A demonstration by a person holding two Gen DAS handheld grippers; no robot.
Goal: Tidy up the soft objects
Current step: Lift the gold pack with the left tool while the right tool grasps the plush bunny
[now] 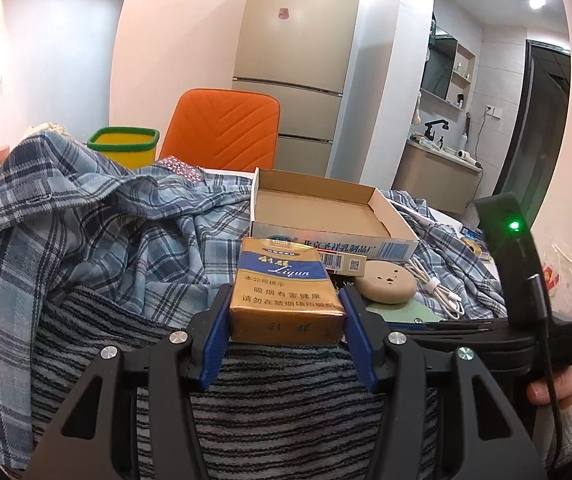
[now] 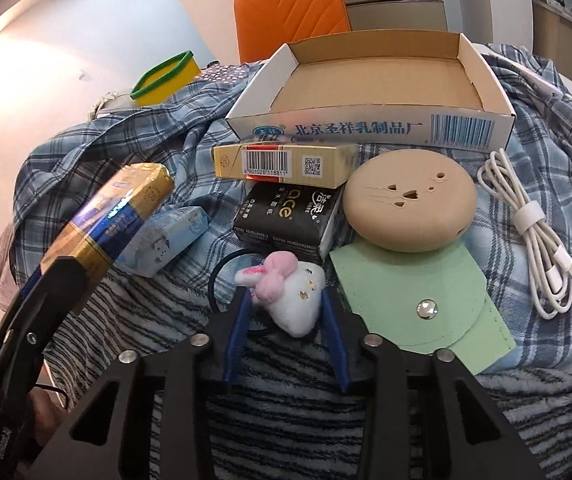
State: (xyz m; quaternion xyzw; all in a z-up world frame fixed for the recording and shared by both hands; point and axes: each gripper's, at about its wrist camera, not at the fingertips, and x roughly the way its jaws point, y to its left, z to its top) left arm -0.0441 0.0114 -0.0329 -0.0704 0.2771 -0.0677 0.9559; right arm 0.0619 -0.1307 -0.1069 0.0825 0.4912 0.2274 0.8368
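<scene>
My left gripper (image 1: 287, 300) is shut on a gold and blue cigarette pack (image 1: 282, 284) and holds it above the striped fuzzy cloth (image 1: 286, 400); the pack also shows in the right wrist view (image 2: 114, 216). My right gripper (image 2: 284, 304) has its blue fingers (image 2: 238, 336) around a small white and pink plush bunny hair tie (image 2: 286, 296) that lies on the striped cloth (image 2: 325, 432). An empty shallow cardboard box (image 2: 373, 80) sits behind, on a blue plaid shirt (image 2: 126, 128).
A yellow cigarette pack (image 2: 286, 160), black tissue pack (image 2: 289, 216), light blue tissue pack (image 2: 170, 240), round tan case (image 2: 409, 200), green pouch (image 2: 417, 300) and white cable (image 2: 533, 232) lie between gripper and box. An orange chair (image 1: 226, 128) and yellow bin (image 1: 126, 144) stand behind.
</scene>
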